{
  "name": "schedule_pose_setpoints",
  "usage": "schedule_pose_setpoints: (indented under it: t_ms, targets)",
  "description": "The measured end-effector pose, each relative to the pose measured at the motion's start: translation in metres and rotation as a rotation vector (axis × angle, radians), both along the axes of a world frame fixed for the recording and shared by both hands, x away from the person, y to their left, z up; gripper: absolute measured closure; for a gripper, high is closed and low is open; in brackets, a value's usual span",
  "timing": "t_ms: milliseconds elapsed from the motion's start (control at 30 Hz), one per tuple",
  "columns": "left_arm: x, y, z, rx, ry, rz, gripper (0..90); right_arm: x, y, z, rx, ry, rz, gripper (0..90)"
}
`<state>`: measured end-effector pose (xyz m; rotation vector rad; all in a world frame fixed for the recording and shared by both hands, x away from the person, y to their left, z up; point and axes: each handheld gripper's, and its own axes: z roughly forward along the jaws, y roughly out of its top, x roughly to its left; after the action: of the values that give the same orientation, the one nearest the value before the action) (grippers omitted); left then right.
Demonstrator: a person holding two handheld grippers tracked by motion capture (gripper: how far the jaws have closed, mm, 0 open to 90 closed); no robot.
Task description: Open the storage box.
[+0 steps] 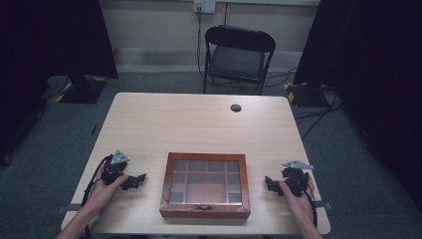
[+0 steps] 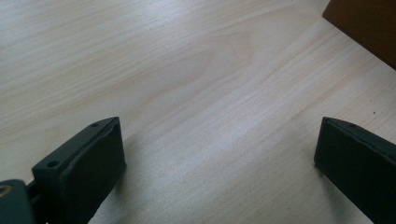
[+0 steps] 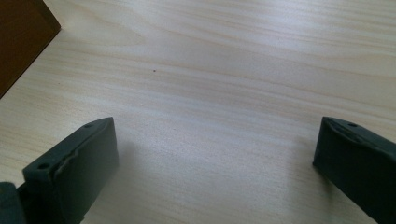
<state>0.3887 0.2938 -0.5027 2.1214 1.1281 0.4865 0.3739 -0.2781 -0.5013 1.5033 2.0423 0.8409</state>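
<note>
Wooden and glass-topped, the compartment box [image 1: 205, 185] sits shut on the pale table [image 1: 199, 119] near the person's edge, its small metal clasp [image 1: 202, 207] on the front wall, and it lies between the two claws with bare tabletop on either side. The left gripper [image 1: 135, 180] rests low on the table just to the box's left, its tips pointing toward the box wall; in the left gripper view its jaws stand wide apart with nothing between them, and a brown corner of the box [image 2: 369, 28] shows ahead and off to the far side of the right-hand jaw. The right gripper [image 1: 271, 183] mirrors it on the other side, jaws likewise spread and empty, with the box corner [image 3: 21, 42] ahead of and beyond its left-hand jaw. Neither claw touches the box. I judge this to be the very start of the work: both hands parked, the lid down, nothing grasped. The next move likely calls for one claw to close in and steady a side wall while the other comes round to the front edge, finds the clasp and lifts the lid, so a low, square approach matters, or the box may slide on the smooth wood
</note>
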Motion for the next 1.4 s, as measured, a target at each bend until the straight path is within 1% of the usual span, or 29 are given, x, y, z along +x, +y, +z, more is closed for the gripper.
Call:
schedule_pose_setpoints:
  t_ms: [233,267,333,367,433,500,567,600,633,700,733,800,833,1000,1033,1067,1100,1133,1167,1233,1367,1400]
  targets:
    - [0.0,0.0,0.0,-0.003,0.002,0.0,0.7,0.0,0.001,0.001,0.001,0.006,-0.004,0.6]
    - [0.0,0.0,0.0,-0.003,0.003,0.0,0.7,-0.001,0.001,0.002,-0.003,0.012,-0.001,3.2]
    - [0.0,0.0,0.0,0.001,0.002,-0.002,0.7,-0.002,0.002,0.004,-0.004,0.006,0.01,15.5]
    - [0.001,0.0,0.0,-0.004,0.002,0.003,0.3,-0.003,0.001,0.007,0.014,0.01,0.014,20.0]
    - [0.001,0.0,0.0,-0.007,0.004,-0.001,0.0,-0.002,-0.001,0.009,0.065,0.031,0.035,18.3]
    - [0.002,0.0,0.0,-0.008,0.004,-0.002,0.0,-0.002,-0.002,0.011,0.084,0.04,0.044,23.4]
    - [0.002,0.0,0.0,-0.008,0.004,-0.003,0.0,-0.002,-0.003,0.013,0.138,0.05,0.061,25.8]
    - [0.002,0.0,0.0,-0.008,0.004,-0.002,0.0,-0.003,-0.003,0.015,0.146,0.053,0.07,27.3]
    - [0.002,0.0,0.0,-0.008,0.005,-0.004,0.0,-0.003,-0.002,0.016,0.138,0.041,0.078,27.7]
    - [0.002,0.0,0.0,-0.009,0.004,-0.006,0.0,-0.005,0.0,0.02,0.138,0.031,0.096,29.7]
    - [0.003,0.0,0.0,-0.003,0.004,-0.011,0.0,-0.005,0.001,0.021,0.152,0.027,0.103,30.7]
    - [0.004,0.0,0.0,-0.006,0.002,-0.007,0.0,-0.006,0.003,0.024,0.16,0.025,0.117,31.7]
    - [0.004,0.0,0.0,-0.005,0.007,-0.013,0.0,-0.007,0.004,0.026,0.167,0.018,0.127,33.4]
    - [0.004,0.0,0.0,-0.002,0.006,-0.015,0.0,-0.011,0.014,0.038,0.215,-0.017,0.208,38.6]
    - [0.004,0.0,0.0,0.0,0.006,-0.016,0.0,-0.011,0.016,0.039,0.233,-0.017,0.23,41.9]
    - [0.004,0.0,0.0,0.001,0.006,-0.017,0.0,-0.012,0.018,0.041,0.243,-0.017,0.246,43.5]
    - [0.004,0.0,0.0,0.001,0.006,-0.016,0.0,-0.013,0.022,0.043,0.252,-0.013,0.279,45.0]
    - [0.004,0.0,0.0,0.0,0.006,-0.016,0.0,-0.013,0.024,0.044,0.26,-0.013,0.289,45.5]
    - [0.004,0.0,0.0,0.001,0.006,-0.017,0.0,-0.014,0.028,0.047,0.269,-0.015,0.312,47.1]
    - [0.004,0.0,0.0,0.0,0.006,-0.016,0.0,-0.015,0.033,0.05,0.268,-0.015,0.338,48.9]
    - [0.004,0.0,0.0,0.0,0.006,-0.016,0.0,-0.019,0.047,0.058,0.295,-0.021,0.412,53.1]
    - [0.004,0.0,0.0,0.0,0.006,-0.016,0.0,-0.02,0.049,0.06,0.292,-0.027,0.424,53.9]
